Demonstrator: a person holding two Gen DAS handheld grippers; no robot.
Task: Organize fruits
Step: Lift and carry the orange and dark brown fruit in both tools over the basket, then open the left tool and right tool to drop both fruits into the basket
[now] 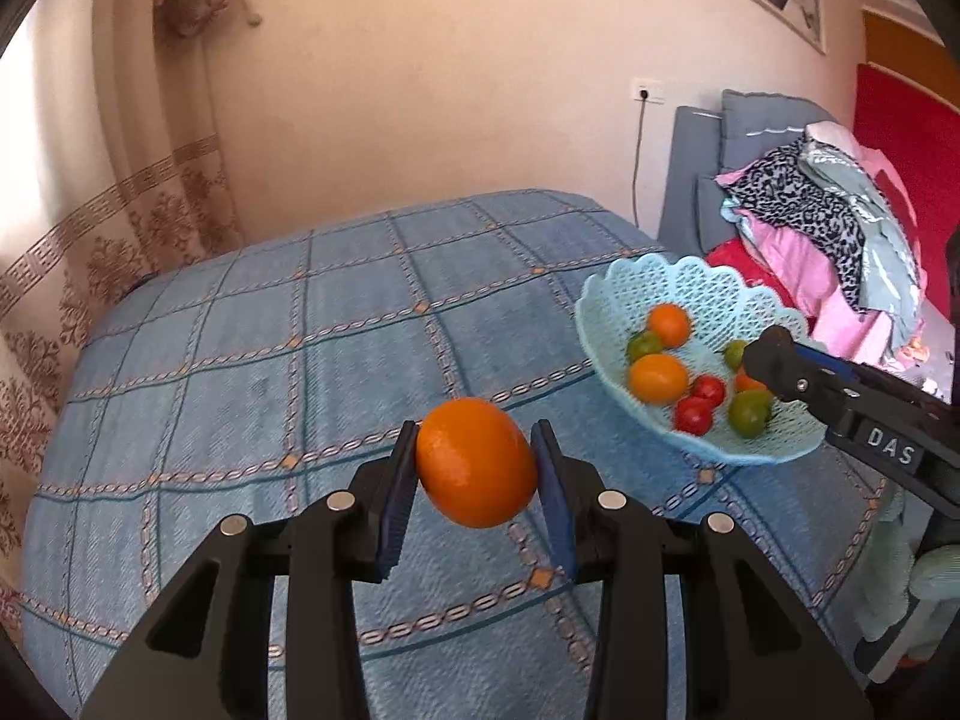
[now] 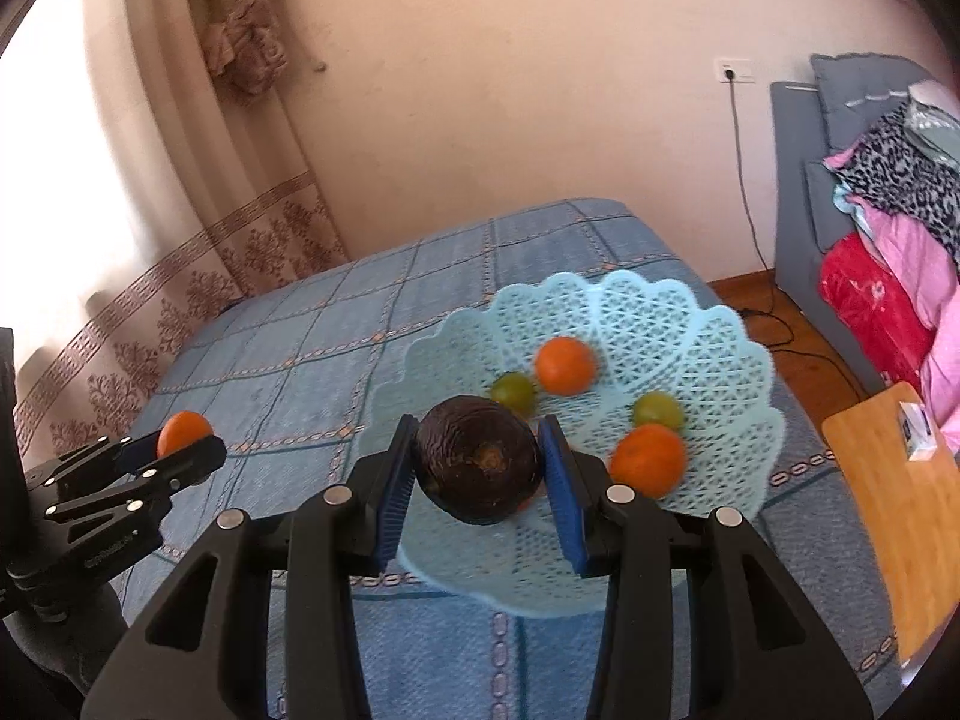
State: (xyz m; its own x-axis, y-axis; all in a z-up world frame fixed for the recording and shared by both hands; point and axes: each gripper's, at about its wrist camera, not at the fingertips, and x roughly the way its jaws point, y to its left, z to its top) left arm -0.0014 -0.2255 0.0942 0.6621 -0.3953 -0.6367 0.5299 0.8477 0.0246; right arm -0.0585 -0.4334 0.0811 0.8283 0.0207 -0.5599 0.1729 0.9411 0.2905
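My left gripper (image 1: 475,468) is shut on an orange (image 1: 476,462), held above the blue checked bedspread (image 1: 270,372). My right gripper (image 2: 480,465) is shut on a dark brown round fruit (image 2: 478,459) just over the near rim of the light blue lattice basket (image 2: 708,324). In the basket lie oranges (image 2: 564,364), green fruits (image 2: 658,410) and, in the left wrist view, red ones (image 1: 694,415). The left wrist view has the basket (image 1: 630,294) at the right with the right gripper (image 1: 774,360) reaching over it. The left gripper (image 2: 180,450) with its orange (image 2: 183,429) appears at the left of the right wrist view.
A grey sofa (image 1: 708,180) piled with clothes (image 1: 828,216) stands to the right of the bed. A wooden board (image 2: 900,498) lies at the right edge. Patterned curtains (image 1: 120,228) hang at the left, and a cable (image 2: 750,198) runs down the wall.
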